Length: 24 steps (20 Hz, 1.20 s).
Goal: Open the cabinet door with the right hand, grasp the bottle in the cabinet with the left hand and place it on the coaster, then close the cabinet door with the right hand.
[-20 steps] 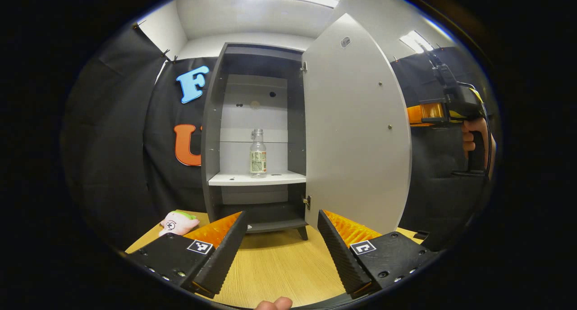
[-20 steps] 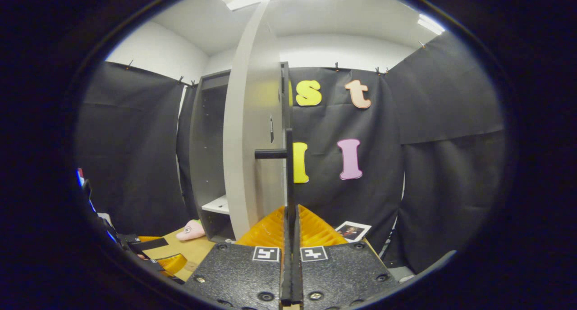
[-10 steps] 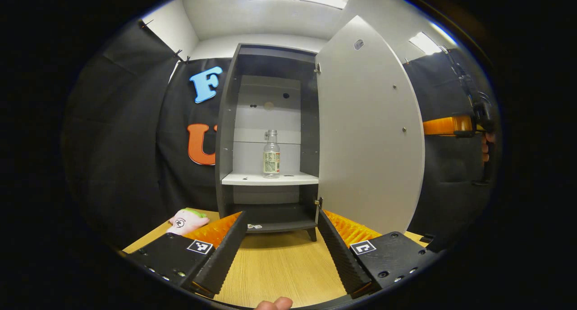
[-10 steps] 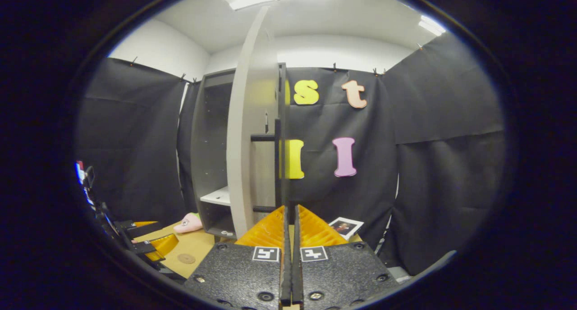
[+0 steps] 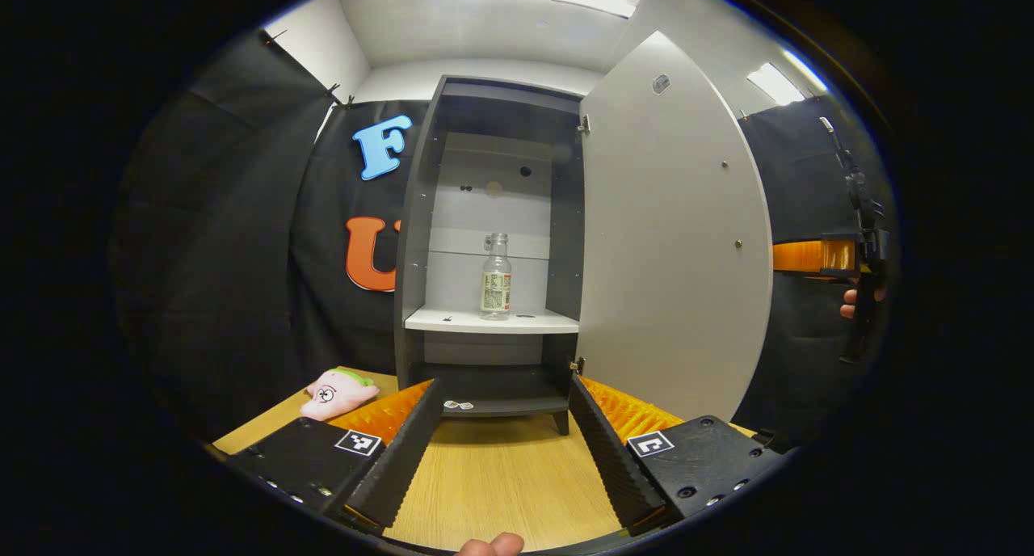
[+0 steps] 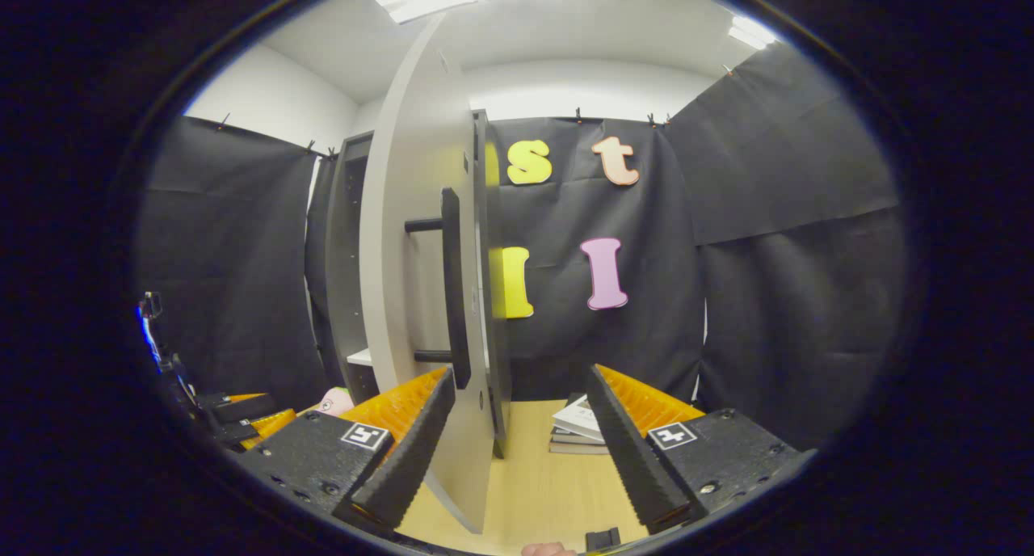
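R gripper is now standing wide open w/ nothing between its fingers; 0.5 s ago it was clamped on the door handle. The handle is now sitting just ahead of its left finger, free. Cabinet door is hanging open, a bit wider than before. L gripper is staying spread wide, empty, hovering over the table in front of the cabinet.

1 bottle is standing upright on the white mid shelf, well apart from both grippers. Its label is too small to read. The coaster can't be made out.

Count: 1 cabinet, 1 door, 1 handle, 1 pink plush toy at the table's left, 1 stack of books, partly cut off by the R gripper's right finger.
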Motion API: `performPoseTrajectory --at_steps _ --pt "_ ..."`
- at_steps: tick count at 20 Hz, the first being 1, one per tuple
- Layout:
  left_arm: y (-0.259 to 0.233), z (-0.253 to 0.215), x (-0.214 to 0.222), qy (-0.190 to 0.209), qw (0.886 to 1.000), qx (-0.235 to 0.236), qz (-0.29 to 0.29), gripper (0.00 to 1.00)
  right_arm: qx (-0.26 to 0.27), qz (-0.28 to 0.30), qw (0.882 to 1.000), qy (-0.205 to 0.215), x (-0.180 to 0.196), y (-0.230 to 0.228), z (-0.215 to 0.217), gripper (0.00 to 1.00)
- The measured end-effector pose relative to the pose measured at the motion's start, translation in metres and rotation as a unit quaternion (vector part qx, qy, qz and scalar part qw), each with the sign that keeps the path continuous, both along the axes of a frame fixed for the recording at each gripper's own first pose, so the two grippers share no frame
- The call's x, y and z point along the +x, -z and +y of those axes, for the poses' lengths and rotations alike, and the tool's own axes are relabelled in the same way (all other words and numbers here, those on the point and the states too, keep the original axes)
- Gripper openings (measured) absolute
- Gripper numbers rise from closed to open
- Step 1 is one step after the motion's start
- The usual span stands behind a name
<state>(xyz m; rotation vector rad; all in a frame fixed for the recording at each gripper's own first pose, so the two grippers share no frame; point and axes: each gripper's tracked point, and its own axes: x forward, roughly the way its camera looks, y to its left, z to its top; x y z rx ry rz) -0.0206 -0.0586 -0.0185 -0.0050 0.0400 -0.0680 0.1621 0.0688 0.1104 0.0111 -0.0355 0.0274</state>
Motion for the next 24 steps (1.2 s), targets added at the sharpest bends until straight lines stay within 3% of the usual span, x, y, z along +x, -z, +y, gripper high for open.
performPoseTrajectory --at_steps 6,12,16,19,24 --pt "-0.027 0.01 0.035 -0.014 0.999 0.03 -0.015 0.95 0.015 -0.011 1.0 -0.017 0.002 0.0 0.001 0.99" --pt "-0.068 -0.002 0.105 0.006 0.997 0.055 -0.05 0.95 0.023 -0.017 0.999 -0.018 0.002 0.002 0.002 1.0" --pt "-0.102 -0.022 0.159 0.05 0.995 0.043 -0.074 0.95 0.023 -0.009 1.0 -0.015 0.004 0.007 0.004 0.98" --pt "-0.127 -0.02 0.2 0.046 0.994 0.053 -0.089 0.96 0.015 0.0 1.0 -0.016 0.008 0.013 0.01 1.0" --pt "-0.134 -0.014 0.267 0.05 0.996 0.02 -0.07 0.96 0.016 0.0 1.0 -0.001 0.016 0.015 0.006 1.0"
